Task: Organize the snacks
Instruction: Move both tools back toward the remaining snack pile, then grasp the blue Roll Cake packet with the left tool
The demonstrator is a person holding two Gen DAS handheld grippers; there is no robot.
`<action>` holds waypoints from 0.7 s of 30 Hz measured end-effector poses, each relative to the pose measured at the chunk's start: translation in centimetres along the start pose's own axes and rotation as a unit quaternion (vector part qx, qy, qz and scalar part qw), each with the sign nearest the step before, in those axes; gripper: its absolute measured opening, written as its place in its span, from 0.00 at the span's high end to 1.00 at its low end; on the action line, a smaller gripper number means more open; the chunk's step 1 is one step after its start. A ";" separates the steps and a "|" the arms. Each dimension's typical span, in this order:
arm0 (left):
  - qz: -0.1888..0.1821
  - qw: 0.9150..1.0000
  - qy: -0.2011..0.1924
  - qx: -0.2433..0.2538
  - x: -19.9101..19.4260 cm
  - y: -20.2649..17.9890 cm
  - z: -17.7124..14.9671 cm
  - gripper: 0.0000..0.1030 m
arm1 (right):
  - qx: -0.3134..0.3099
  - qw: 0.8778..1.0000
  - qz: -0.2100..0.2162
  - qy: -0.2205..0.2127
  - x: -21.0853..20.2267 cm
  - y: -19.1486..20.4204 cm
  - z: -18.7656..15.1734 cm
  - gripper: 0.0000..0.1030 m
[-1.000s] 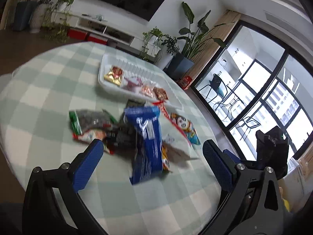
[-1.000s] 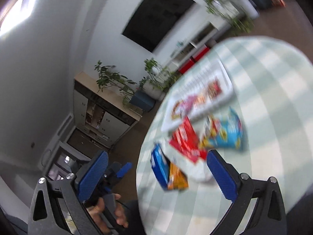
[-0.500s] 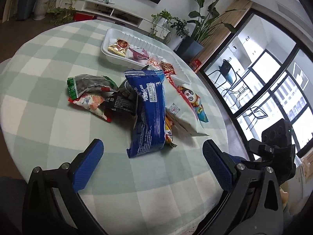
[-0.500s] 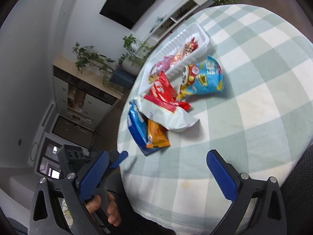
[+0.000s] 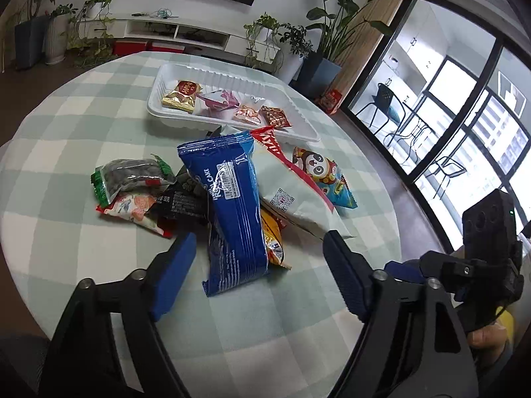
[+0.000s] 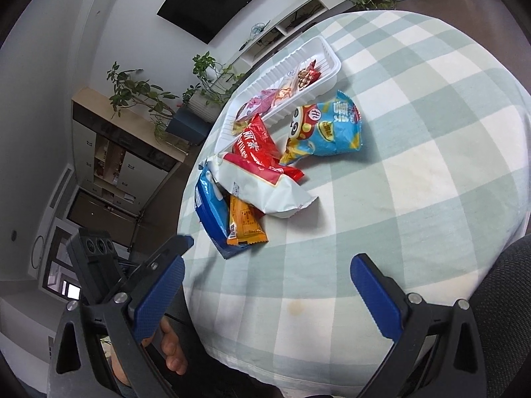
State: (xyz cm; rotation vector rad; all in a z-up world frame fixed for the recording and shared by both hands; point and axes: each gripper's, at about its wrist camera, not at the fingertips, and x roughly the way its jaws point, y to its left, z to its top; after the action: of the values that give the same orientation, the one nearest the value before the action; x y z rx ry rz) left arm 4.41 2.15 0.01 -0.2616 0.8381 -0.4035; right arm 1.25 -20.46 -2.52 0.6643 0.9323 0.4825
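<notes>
The left gripper (image 5: 255, 265) is being presented low at the centre of the left wrist view, its jaws having just been closing from full spread; they are standing partly open, and the near end of the blue cake packet (image 5: 229, 199) is lying between the blue pads without being pressed by either. The right gripper (image 6: 265, 285) is being held spread and empty at the bottom of the right wrist view, above bare checked tablecloth (image 6: 431, 132). The snacks are being found heaped at the centre of the left wrist frame: the blue packet is lying across an orange wrapper (image 5: 272, 238), beside a white-and-red bag (image 5: 292, 192), with a panda-print bag (image 5: 322, 172) to the right and a green-edged pouch (image 5: 132, 175), a red-and-white pack (image 5: 129, 209) and a black wrapper (image 5: 181, 204) to the left. The white tray (image 5: 166, 112), in the upper centre, is already carrying four small sweets. The step in hand is judged to be a pick of the blue packet for transfer to the tray. For a clean pick, it is being advised that the pads be lowered further around the packet's near end before closing, so that only the blue film is being caught and the orange wrapper beneath is being left behind. A gentle squeeze is being recommended, as the contents are judged soft. The lift is best being made straight upward, since the packet is overlapping its neighbours and dragging is likely to scatter the heap.
</notes>
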 end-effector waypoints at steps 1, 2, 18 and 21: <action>0.006 1.000 0.003 0.000 0.5 -0.1 0.3 0.31 | -0.005 1.000 -0.002 -0.001 -0.1 0.1 0.0 0.03; 0.011 1.000 0.009 0.001 1.0 0.0 0.5 0.31 | -0.011 1.000 -0.006 -0.003 -0.1 0.3 0.0 0.04; 0.011 0.998 0.064 -0.011 4.6 2.2 1.2 0.63 | -0.029 0.999 -0.028 -0.004 0.2 0.1 -0.2 0.10; 0.012 0.998 0.058 -0.007 4.5 2.3 1.6 0.63 | -0.033 0.999 -0.028 -0.003 0.2 0.3 -0.3 0.13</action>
State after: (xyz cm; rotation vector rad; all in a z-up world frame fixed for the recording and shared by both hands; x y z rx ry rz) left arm 8.88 2.32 -2.77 -0.2439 0.9574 -0.3937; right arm 1.05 -19.99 -2.59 0.5773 0.9238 0.4594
